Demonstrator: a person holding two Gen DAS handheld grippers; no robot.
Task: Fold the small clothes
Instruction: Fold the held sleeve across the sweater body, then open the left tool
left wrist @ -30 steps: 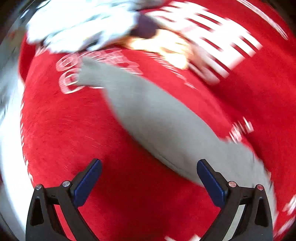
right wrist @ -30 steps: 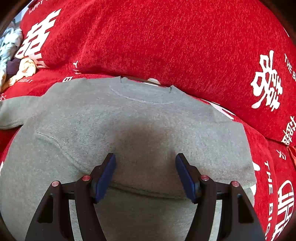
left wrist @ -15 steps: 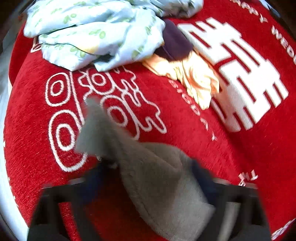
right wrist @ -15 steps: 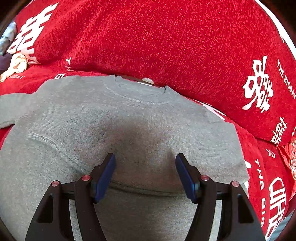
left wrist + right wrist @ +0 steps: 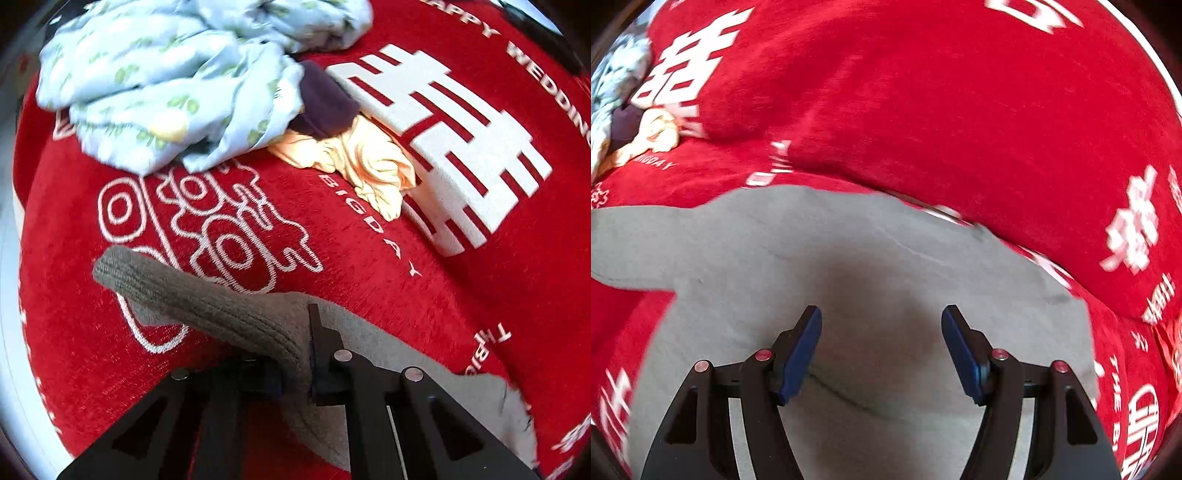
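Note:
A small grey sweater [image 5: 871, 266] lies flat on a red cover, its neckline toward the backrest. In the left wrist view my left gripper [image 5: 295, 365] is shut on the sweater's ribbed sleeve cuff [image 5: 192, 299], which is lifted off the cover and sticks out to the left. The rest of the sleeve [image 5: 406, 373] trails back to the right. My right gripper [image 5: 881, 350] is open and empty, hovering over the middle of the sweater's body.
A red cover with white lettering [image 5: 443, 229] spreads over seat and backrest [image 5: 923, 110]. A pile of light blue printed cloth [image 5: 177, 81], a dark purple piece [image 5: 325, 103] and a pale yellow garment [image 5: 365, 162] lie at the far left.
My left gripper has closed on the sleeve cuff and lifted it. My right gripper stays open and has shifted over the sweater, with the view swinging left.

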